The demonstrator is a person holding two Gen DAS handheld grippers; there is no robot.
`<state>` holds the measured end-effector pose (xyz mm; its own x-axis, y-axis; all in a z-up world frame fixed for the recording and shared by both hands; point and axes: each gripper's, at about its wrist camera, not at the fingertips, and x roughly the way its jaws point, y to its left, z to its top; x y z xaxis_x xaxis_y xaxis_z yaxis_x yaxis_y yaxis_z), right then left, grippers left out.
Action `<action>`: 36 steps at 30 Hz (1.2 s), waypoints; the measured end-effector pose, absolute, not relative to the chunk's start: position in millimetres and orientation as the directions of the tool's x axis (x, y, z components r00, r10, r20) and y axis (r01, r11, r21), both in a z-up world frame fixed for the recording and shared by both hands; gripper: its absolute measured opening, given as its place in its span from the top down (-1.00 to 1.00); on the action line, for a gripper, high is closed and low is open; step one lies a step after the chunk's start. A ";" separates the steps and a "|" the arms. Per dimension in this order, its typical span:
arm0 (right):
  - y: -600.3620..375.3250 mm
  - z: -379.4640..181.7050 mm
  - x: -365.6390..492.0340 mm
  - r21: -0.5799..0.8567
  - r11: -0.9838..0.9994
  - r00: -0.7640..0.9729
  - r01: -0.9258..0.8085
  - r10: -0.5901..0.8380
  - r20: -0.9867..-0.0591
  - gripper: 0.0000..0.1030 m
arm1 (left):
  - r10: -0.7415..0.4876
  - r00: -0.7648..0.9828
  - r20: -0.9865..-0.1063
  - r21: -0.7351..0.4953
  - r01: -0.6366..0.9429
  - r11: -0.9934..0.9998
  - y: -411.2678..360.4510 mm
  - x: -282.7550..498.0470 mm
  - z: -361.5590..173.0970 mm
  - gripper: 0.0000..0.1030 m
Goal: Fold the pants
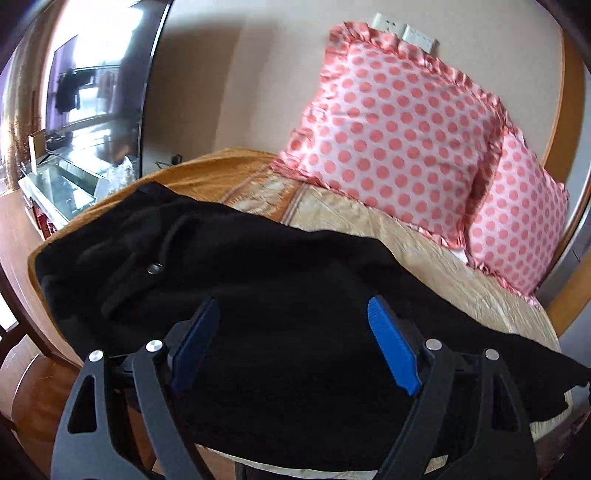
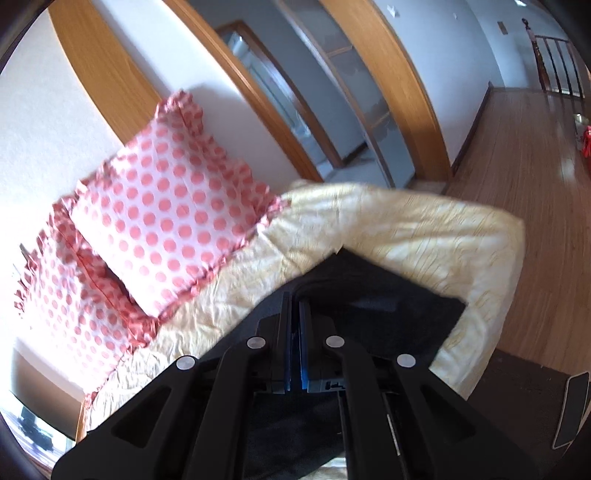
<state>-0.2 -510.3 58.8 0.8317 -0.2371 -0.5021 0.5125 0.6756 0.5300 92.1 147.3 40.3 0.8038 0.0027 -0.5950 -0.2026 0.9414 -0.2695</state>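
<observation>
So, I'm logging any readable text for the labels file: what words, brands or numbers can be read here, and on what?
None can be read.
Black pants: no label shows.
Dotted pillows: pattern only.
Wall plates behind them: no legible marking.

pants (image 1: 295, 280) lower edge hidden behind gripper frame, mirror (image 1: 88, 92) reflection blurred

Left gripper (image 1: 293, 319) with jaws spread wide, right gripper (image 2: 294, 299) with jaws together.
</observation>
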 end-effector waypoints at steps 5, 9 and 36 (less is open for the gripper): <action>-532.1 13.4 -9.1 0.529 0.584 0.742 0.616 -0.203 -0.639 0.93 | -0.058 0.753 -0.656 -0.283 -0.174 0.943 136.6 104.9 18.6 -0.60; -534.7 -11.3 -9.6 0.520 0.559 0.704 0.646 -0.173 -0.688 0.93 | -0.069 0.733 -0.676 -0.285 -0.174 0.943 139.2 103.8 14.2 -0.60; -175.7 49.0 208.8 0.163 0.809 0.439 -0.565 0.461 -0.771 0.19 | -0.002 0.799 -0.601 -0.129 -0.095 0.987 111.6 79.8 8.0 -0.93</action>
<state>208.8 -175.7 49.0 0.4389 0.4615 -0.7710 -0.5645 0.8092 0.1629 79.8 111.6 8.0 0.7993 -0.0016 -0.6010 -0.0948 0.9871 -0.1287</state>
